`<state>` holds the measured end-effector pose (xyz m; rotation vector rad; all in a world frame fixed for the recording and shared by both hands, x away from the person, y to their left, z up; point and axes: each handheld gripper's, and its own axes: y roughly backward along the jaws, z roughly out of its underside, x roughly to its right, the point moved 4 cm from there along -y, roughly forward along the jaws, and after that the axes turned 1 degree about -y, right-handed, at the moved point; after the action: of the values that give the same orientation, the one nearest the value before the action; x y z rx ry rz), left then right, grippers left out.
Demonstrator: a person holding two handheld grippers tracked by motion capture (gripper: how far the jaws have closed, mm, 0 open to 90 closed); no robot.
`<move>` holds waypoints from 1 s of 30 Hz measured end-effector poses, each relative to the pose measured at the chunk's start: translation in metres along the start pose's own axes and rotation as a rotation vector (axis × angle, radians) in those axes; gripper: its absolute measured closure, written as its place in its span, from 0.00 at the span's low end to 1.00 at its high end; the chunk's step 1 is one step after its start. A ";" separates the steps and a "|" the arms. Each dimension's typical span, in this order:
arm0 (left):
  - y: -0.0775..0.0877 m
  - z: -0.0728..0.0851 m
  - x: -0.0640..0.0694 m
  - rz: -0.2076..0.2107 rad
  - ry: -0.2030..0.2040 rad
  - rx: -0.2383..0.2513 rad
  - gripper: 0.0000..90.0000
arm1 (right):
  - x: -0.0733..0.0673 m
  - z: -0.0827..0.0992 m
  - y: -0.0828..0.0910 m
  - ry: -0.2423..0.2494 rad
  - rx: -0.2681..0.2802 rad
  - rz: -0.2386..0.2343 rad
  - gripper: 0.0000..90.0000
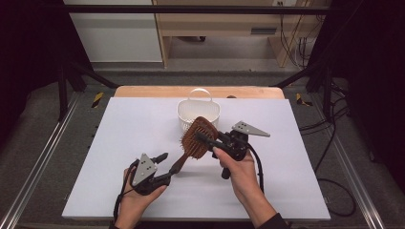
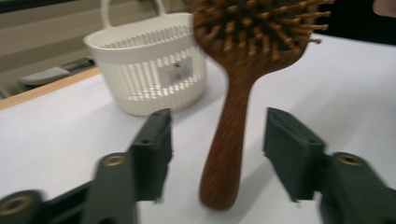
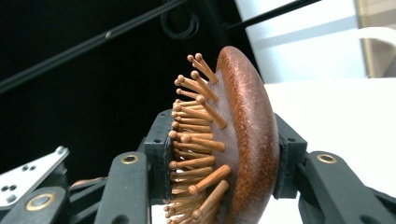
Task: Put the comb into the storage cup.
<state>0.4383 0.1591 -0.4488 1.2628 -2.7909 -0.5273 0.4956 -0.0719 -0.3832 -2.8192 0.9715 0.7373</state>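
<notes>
Your right gripper (image 3: 222,154) clamps the wooden hairbrush (image 3: 243,140) head, while your left gripper (image 2: 217,149) sits released, handle between its fingers (image 2: 152,144).

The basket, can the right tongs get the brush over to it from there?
Probably yes. The right tongs grip the brush by its head, the left tongs stand open around its handle, and the basket sits just behind with nothing in between.

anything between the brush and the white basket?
Nothing visible. The right gripper clamps the hairbrush by its head, just in front of the basket; bare table lies between. The left gripper has its jaws open around the handle, not pressing it.
</notes>
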 end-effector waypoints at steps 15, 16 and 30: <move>0.046 0.025 -0.054 -0.197 0.185 0.022 0.06 | 0.038 -0.040 0.054 -0.090 0.143 0.112 0.58; 0.046 0.025 -0.056 -0.201 0.182 0.027 0.06 | 0.037 -0.042 0.056 -0.089 0.148 0.117 0.58; 0.058 0.033 -0.057 -0.242 0.133 0.011 0.04 | 0.023 -0.074 0.054 -0.088 0.195 0.099 0.57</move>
<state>0.4288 0.2468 -0.4554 1.5870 -2.5528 -0.4198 0.5102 -0.1440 -0.3236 -2.5665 1.1100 0.7271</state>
